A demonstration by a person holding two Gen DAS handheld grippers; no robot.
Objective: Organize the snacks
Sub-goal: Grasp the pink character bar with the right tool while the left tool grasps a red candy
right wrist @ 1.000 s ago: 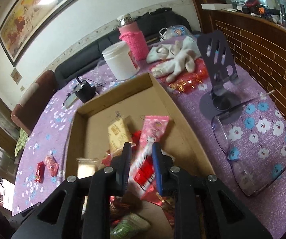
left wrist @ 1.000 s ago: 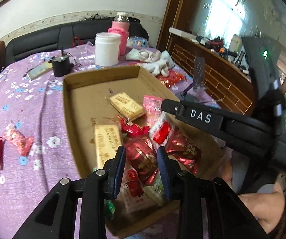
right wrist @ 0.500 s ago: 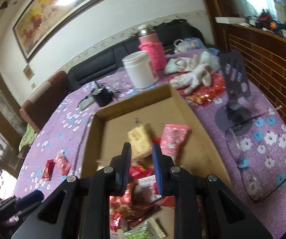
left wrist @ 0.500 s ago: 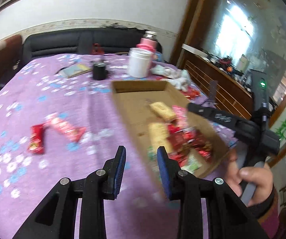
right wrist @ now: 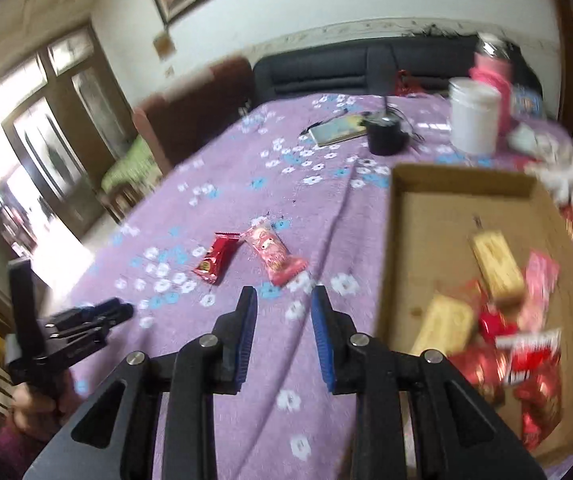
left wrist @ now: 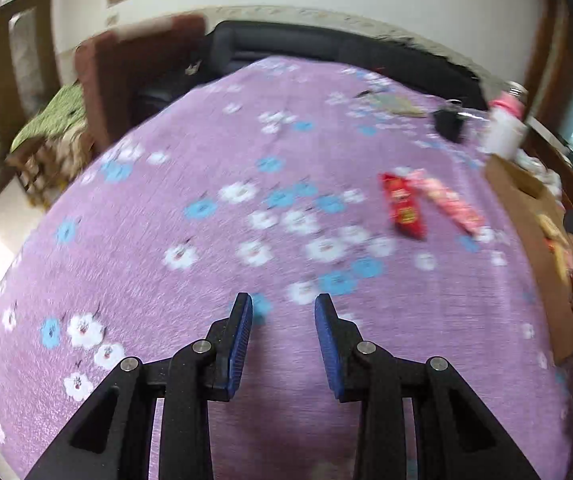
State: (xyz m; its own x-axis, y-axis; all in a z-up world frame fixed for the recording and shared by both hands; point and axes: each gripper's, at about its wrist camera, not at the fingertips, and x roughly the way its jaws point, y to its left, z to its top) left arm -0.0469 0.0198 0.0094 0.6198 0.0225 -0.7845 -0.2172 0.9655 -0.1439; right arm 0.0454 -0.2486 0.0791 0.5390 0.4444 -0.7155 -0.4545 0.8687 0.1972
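A red snack packet (right wrist: 216, 258) and a pink one (right wrist: 274, 256) lie side by side on the purple flowered tablecloth (right wrist: 246, 184). My right gripper (right wrist: 282, 312) hangs just short of the pink packet; its jaws are opening with nothing between them. To its right, the cardboard box (right wrist: 462, 172) holds several red, pink and yellow snacks. In the left wrist view my left gripper (left wrist: 284, 320) is open over bare cloth, with the red packet (left wrist: 404, 210) and pink packet (left wrist: 450, 204) ahead to the right. The left gripper (right wrist: 120, 312) also shows in the right wrist view, at far left.
A white jar (right wrist: 474, 120), a pink-sleeved bottle (right wrist: 492, 68), a small black object (right wrist: 384, 136) and a flat card (right wrist: 338, 130) stand at the table's far side. White cloth (right wrist: 558, 168) lies beyond the box. A brown chair (left wrist: 126, 80) and dark sofa (left wrist: 326, 52) border the table.
Both grippers swung left, away from the box and over the open cloth. The red and white packet seen between the right fingers earlier is gone, and the right jaws stand wider.
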